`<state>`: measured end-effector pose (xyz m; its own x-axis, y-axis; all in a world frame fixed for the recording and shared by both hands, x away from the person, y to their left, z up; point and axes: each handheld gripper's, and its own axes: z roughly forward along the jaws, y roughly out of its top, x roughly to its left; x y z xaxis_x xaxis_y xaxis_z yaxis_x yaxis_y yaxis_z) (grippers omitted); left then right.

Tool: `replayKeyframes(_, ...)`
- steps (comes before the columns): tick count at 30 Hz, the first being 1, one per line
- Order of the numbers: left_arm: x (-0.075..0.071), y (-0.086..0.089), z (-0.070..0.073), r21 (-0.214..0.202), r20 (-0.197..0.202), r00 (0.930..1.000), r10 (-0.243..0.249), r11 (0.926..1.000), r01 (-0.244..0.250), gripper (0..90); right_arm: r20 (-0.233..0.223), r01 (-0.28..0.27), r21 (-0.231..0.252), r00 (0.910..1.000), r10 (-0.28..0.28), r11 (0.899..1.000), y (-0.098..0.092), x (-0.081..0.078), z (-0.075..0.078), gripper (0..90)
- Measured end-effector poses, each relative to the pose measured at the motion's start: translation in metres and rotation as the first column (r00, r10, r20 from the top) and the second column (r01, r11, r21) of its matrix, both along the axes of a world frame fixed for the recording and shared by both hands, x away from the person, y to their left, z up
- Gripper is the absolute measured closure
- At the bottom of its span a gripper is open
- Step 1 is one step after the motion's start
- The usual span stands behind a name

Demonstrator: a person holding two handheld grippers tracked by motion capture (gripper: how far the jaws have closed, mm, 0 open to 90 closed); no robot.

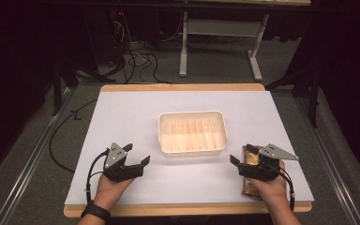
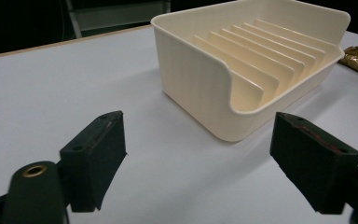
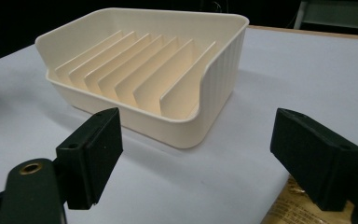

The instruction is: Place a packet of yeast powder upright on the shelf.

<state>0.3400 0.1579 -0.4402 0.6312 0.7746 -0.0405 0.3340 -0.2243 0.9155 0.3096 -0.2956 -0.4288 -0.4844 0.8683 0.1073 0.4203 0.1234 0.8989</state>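
The flat golden-brown foil packet point(image 1: 250, 176) lies near the table's front right corner, its long side running toward the front edge; your right hand covers much of it in the high view, so I can't tell whether the tool rests on it. Your right gripper point(image 1: 240, 155) sits over the packet's far end with its jaws spread wide and nothing between them; in the right gripper view the packet point(image 3: 303, 207) shows just under the right-hand jaw.

Ahead of that, at the middle of the table, stands the cream plastic tray with upright divider ribs point(image 1: 223, 123), its low open side facing you (the ribs run front to back). The packet lies just off the tray's front right corner, apart from it.

Your left gripper point(image 1: 136, 154) rests near the front left part of the white table top point(image 1: 122, 117), well apart from the packet, its jaws likewise released and empty, aimed at the tray's near left corner point(image 2: 191, 74).
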Motion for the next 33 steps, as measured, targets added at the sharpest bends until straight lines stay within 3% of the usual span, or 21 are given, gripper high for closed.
replayKeyframes(4,-0.002,0.000,0.002,0.016,0.011,0.9999,0.002,0.9999,-0.003,15.2,0.009,0.000,0.001,1.0000,0.000,1.000,-0.004,-0.003,0.001,15.5)
replayKeyframes(21,-0.001,-0.002,0.001,0.017,0.009,0.9999,-0.008,0.9998,0.008,9.9,0.019,0.036,-0.016,0.9992,-0.036,0.999,-0.011,-0.010,0.004,15.8)
replayKeyframes(24,0.000,-0.004,0.002,0.001,0.010,0.9999,-0.003,1.0000,0.003,11.9,0.015,0.039,-0.017,0.9991,-0.038,0.999,-0.019,-0.017,0.004,26.9)
replayKeyframes(26,0.001,-0.005,0.002,0.001,0.008,0.9999,-0.010,0.9999,0.010,12.9,0.005,0.068,-0.027,0.9977,-0.068,0.997,-0.027,-0.024,0.001,32.2)
replayKeyframes(27,0.001,-0.006,0.002,0.001,0.010,0.9999,-0.011,0.9999,0.011,13.1,0.001,0.105,-0.060,0.9945,-0.105,0.993,-0.036,-0.031,-0.001,37.1)
replayKeyframes(29,0.001,-0.007,0.002,0.001,0.008,0.9998,-0.016,0.9999,0.016,13.3,-0.001,0.113,-0.060,0.9936,-0.113,0.992,-0.041,-0.034,-0.002,45.9)
replayKeyframes(31,0.001,-0.008,0.002,-0.002,0.009,0.9998,-0.017,0.9999,0.017,14.0,-0.036,0.145,-0.047,0.9885,-0.147,0.988,-0.056,-0.041,-0.008,56.5)
replayKeyframes(32,0.002,-0.009,0.003,-0.004,0.006,0.9998,-0.019,0.9998,0.019,14.0,-0.036,0.145,-0.047,0.9885,-0.147,0.988,-0.056,-0.041,-0.008,56.5)
replayKeyframes(33,0.002,-0.009,0.003,-0.007,0.007,0.9998,-0.017,0.9998,0.018,14.0,-0.066,0.167,-0.061,0.9831,-0.171,0.984,-0.064,-0.044,-0.013,63.6)
